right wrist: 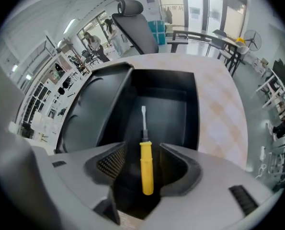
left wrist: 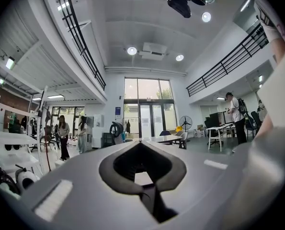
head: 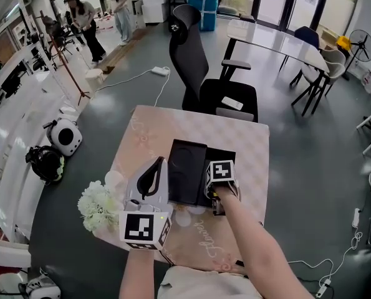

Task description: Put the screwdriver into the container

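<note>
Head view steeply above the table [head: 254, 143]

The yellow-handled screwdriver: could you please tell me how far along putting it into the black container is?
Largely done: the yellow-handled flat-blade screwdriver is inside the black rectangular plastic container. In hand: nothing is gripped. The right gripper has its jaws apart either side of it, not pressing. The left gripper is shut and empty. Left: lift the right gripper clear.

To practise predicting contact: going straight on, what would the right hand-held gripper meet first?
Likely the black container's floor; the yellow screwdriver lies between its open jaws, though depth is unclear.
</note>
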The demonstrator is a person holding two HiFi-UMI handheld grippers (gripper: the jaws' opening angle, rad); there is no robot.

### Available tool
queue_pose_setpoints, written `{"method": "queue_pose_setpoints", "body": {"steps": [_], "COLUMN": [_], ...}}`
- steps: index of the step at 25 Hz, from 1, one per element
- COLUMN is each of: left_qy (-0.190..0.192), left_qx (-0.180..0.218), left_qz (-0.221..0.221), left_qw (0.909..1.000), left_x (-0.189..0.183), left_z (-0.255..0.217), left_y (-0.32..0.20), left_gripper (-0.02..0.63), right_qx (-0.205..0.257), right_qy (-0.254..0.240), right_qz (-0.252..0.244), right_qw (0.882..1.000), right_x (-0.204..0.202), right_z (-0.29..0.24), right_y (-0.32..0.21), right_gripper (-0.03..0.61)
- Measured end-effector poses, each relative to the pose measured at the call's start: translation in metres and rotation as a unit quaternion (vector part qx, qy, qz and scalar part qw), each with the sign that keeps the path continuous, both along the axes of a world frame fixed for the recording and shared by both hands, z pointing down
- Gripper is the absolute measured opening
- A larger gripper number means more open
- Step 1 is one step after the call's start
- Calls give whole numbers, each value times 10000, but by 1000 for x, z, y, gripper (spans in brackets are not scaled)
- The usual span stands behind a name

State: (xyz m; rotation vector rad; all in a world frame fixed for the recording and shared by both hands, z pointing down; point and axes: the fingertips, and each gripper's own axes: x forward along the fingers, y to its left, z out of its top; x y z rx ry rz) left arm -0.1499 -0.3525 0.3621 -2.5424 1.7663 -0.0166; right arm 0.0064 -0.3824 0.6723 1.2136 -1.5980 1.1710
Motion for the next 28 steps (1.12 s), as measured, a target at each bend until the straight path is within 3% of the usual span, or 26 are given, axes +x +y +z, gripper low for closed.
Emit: {"method": "queue_pose_setpoints", "body": {"steps": [3, 7, 11, 15, 17, 21, 28], "left_qy": [23, 27, 56, 82, 80, 67, 16], "left_qx": [33, 113, 268, 426, 498, 651, 973], "left_qz": [-26, -13, -52, -114, -148, -192, -304], "left_qw": [10000, 9999, 9996, 9990, 9986, 9977, 9948], "left_x": [2, 6, 11, 12, 14, 17, 15], "left_z": [-4, -11, -25, -36, -42, -56, -82], "left_y": [3, 5, 9, 14, 15, 18, 25], "left_gripper": [8, 8, 8, 8, 8, 8, 8], "right_qx": [176, 812, 1700, 2639, 3264, 4616, 6113], "right_qy": [-197, -292, -269, -279, -213, -75, 175], "right_qz": [-15, -233, -494, -725, -941, -1269, -980], "right_qw": [9996, 9960, 9838, 9614, 9403, 8779, 7851], "right_x": [-1, 2, 9, 16, 19, 29, 68], "right_z": [-14, -53, -110, -170, -206, -284, -387], "right_y": [2, -2, -2, 2, 4, 11, 40], "right_gripper": [221, 209, 89, 9, 6, 5, 5]}}
